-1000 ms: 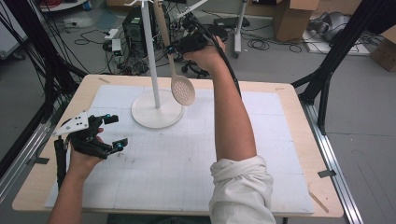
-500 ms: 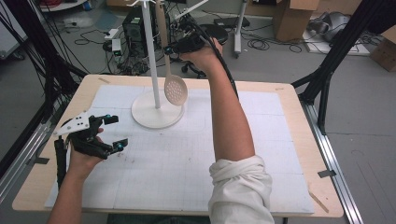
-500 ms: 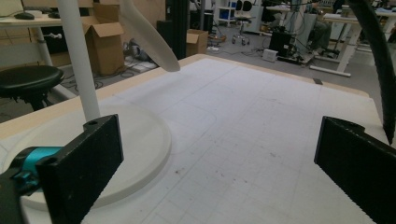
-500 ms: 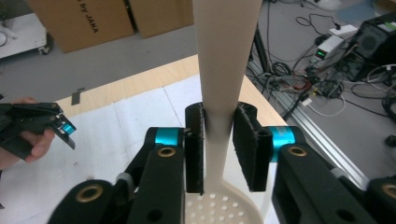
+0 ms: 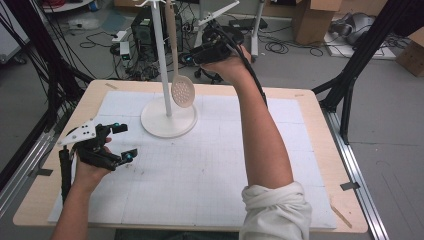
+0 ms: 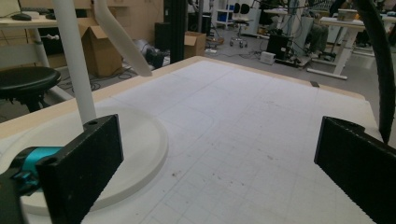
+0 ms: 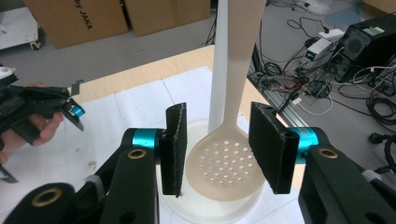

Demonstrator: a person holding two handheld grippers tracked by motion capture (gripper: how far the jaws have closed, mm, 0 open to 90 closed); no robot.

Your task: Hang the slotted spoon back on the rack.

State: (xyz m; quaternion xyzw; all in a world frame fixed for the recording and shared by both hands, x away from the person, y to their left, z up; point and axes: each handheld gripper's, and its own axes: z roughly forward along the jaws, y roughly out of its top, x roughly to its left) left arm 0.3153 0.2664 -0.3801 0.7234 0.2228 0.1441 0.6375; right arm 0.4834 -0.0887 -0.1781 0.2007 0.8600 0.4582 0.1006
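Cream-coloured and pierced with holes, the slotted spoon hangs by its handle from the white stand in the upper middle of the high view, bowl down beside the pole, apparently hung there for storage. The right tongs sit at the handle's right; their jaws have just been opening, parted and pressing on nothing. The left tongs, at lower left, gape wide and empty. The table carries a white gridded mat; cables and cardboard boxes clutter the floor beyond.
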